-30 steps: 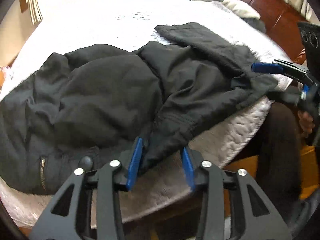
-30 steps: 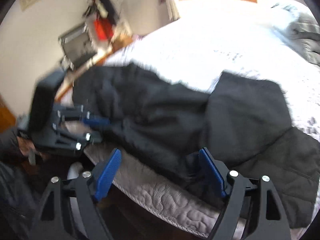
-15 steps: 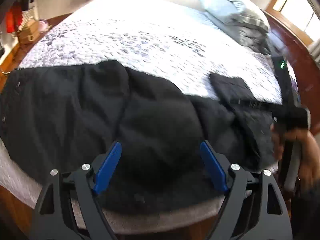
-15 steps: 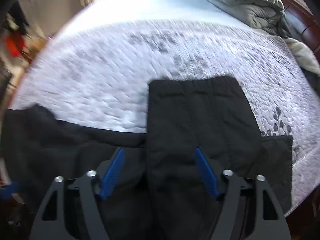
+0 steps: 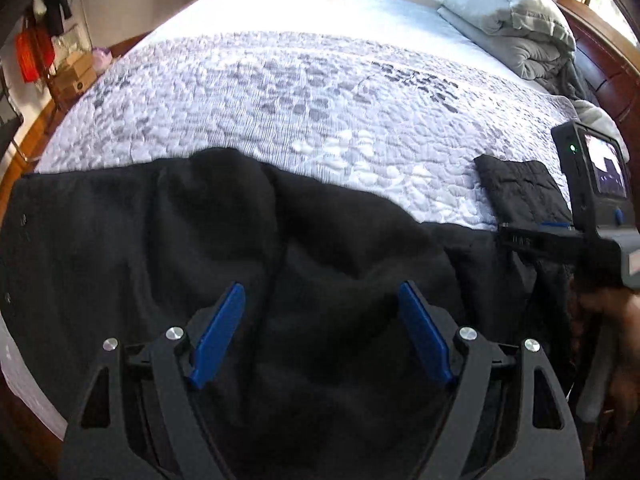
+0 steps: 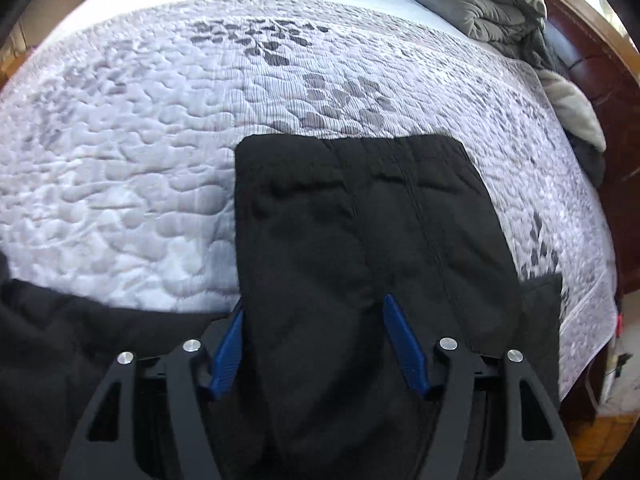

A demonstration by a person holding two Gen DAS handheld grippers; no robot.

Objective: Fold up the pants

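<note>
**Two grippers over black pants at the bed's edge**

Nearest me, the left gripper [image 5: 320,332] stood spread wide above the black pants [image 5: 168,248], its blue pads clear of the cloth and grasping nothing. The right gripper [image 6: 314,344] was drawing its jaws together over a folded-over leg [image 6: 360,216] of the pants; the fabric lay between the pads, the left pad at the fold's edge, though I could not tell whether they pressed on it. From the left wrist view, that right gripper [image 5: 536,236] showed at the far right, held in a hand [image 5: 616,320]. The pants lay across the near edge of the bed, on a pale quilt [image 5: 304,92] patterned with grey leaves. Beyond sat a folded grey duvet [image 5: 504,12] by the wooden headboard [image 6: 600,64]. No writing was readable anywhere.
</note>
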